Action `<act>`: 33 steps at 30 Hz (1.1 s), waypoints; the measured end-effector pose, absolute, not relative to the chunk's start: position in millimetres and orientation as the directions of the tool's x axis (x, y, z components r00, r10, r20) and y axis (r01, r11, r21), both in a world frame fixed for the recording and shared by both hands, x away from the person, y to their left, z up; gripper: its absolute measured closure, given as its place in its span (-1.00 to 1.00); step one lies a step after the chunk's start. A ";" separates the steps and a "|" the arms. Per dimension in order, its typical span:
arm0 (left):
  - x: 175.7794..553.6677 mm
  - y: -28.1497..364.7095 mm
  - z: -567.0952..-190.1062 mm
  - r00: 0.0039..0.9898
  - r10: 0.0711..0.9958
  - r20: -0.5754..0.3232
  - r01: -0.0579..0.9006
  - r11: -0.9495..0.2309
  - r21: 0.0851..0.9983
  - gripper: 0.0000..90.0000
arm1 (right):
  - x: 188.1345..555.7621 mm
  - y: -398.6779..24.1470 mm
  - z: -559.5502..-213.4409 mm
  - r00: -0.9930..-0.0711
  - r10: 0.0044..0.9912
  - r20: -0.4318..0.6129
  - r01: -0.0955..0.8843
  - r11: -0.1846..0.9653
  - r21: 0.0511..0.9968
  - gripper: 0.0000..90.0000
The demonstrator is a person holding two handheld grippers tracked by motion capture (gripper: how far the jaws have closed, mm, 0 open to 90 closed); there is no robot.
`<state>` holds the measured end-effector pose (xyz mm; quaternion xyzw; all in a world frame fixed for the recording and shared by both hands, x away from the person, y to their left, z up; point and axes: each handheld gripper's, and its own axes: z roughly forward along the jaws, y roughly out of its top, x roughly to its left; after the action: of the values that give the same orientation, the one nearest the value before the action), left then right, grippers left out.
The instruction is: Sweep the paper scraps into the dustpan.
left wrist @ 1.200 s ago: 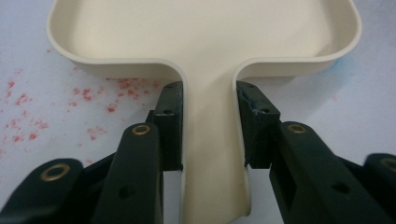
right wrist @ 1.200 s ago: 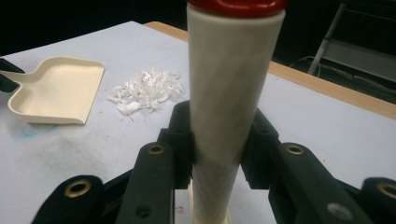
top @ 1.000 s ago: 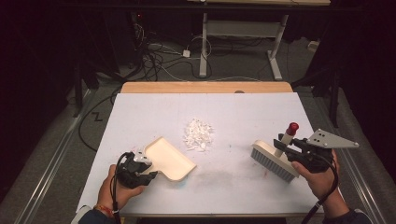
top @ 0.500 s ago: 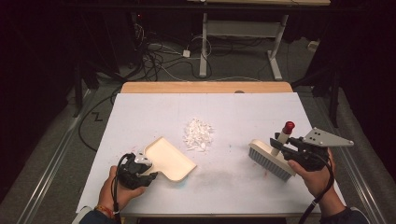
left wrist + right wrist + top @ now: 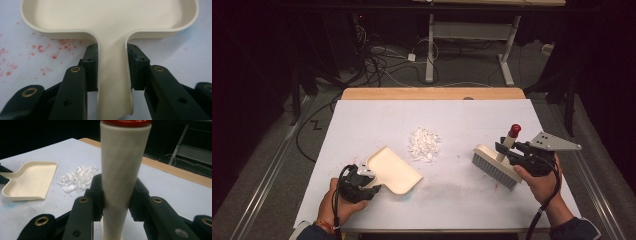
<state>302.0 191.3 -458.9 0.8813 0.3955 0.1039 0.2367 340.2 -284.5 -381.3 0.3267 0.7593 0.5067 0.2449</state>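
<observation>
While the left gripper [image 5: 374, 184] clamps the dustpan [image 5: 393, 170] by its handle, the right gripper [image 5: 504, 151] grips the brush [image 5: 497, 166] handle, with the paper scraps [image 5: 424, 144] between them.

The white-covered table [image 5: 362, 125] bears a cream dustpan [image 5: 393, 171], white scraps [image 5: 424, 144] and a brush [image 5: 494, 167].

right gripper [image 5: 512, 148] and its brush [image 5: 495, 164] shifted slightly left toward the paper scraps [image 5: 424, 144], brush head now a little nearer the table's middle
</observation>
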 end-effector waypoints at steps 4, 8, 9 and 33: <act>302.4 190.7 -459.6 0.666 0.746 -0.004 0.648 -0.575 0.499 0.41 | 354.3 -273.0 -377.7 -0.666 0.744 -0.041 0.250 0.275 0.929 0.55; 303.4 191.4 -460.4 0.671 0.742 -0.002 0.645 -0.582 0.495 0.41 | 373.5 -254.9 -375.7 -0.677 0.732 -0.073 0.239 0.313 0.919 0.55; 303.4 191.5 -460.8 0.670 0.742 -0.005 0.647 -0.580 0.495 0.41 | 379.6 -250.5 -375.4 -0.676 0.732 -0.085 0.236 0.325 0.916 0.55; 306.2 188.4 -465.3 0.666 0.746 0.000 0.659 -0.588 0.469 0.42 | 506.6 -134.1 -371.0 -0.651 0.746 -0.141 0.177 0.329 0.928 0.55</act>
<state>306.2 188.4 -465.3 0.8856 0.3966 0.0986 0.2206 506.6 -134.1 -371.0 0.3026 0.7624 0.4940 0.2882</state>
